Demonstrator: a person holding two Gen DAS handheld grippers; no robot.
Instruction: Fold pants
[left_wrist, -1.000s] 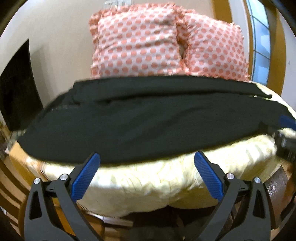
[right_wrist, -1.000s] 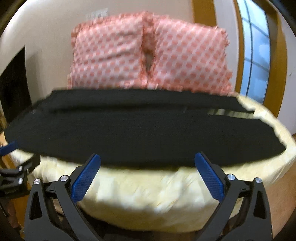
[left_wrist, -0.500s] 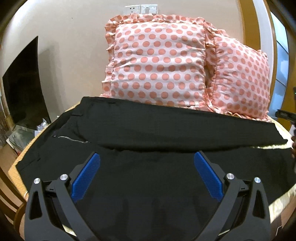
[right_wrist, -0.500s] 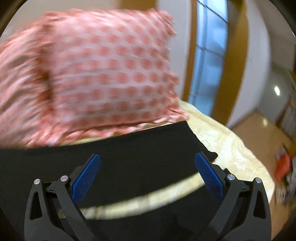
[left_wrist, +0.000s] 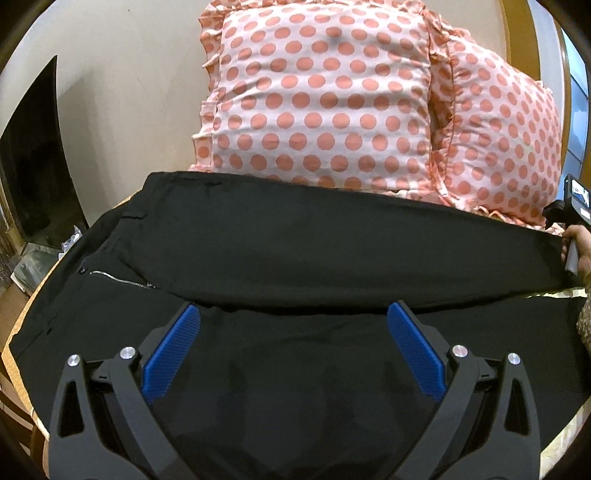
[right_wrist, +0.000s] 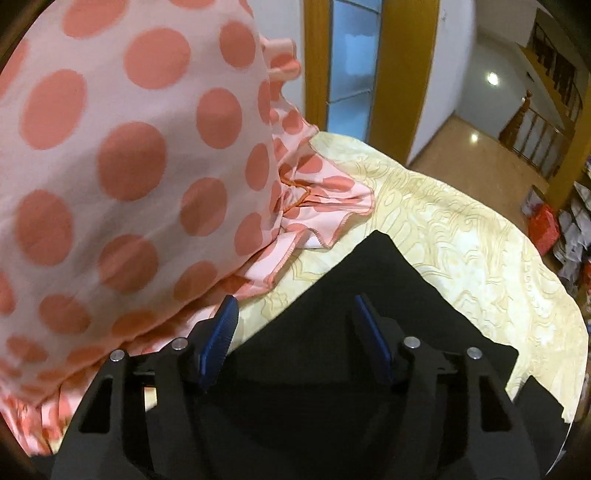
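Black pants (left_wrist: 295, 251) lie flat across the yellow bedspread, waist and zipper (left_wrist: 118, 278) at the left, legs running right. My left gripper (left_wrist: 293, 325) is open and empty, low over the near leg around the thigh. My right gripper (right_wrist: 293, 314) is open and empty over the hem corner (right_wrist: 380, 258) of the far leg, its left finger next to the pillow frill. The right gripper's handle and the hand holding it show at the right edge of the left wrist view (left_wrist: 570, 229).
Two pink polka-dot pillows (left_wrist: 317, 96) lean against the wall just behind the pants; one fills the left of the right wrist view (right_wrist: 122, 166). The yellow bedspread (right_wrist: 461, 236) ends at the right. A dark screen (left_wrist: 33, 166) stands at the left.
Both grippers moved forward from the bed's front edge to over the pants. The right one swung right to the hem end of the far leg and its jaws narrowed.
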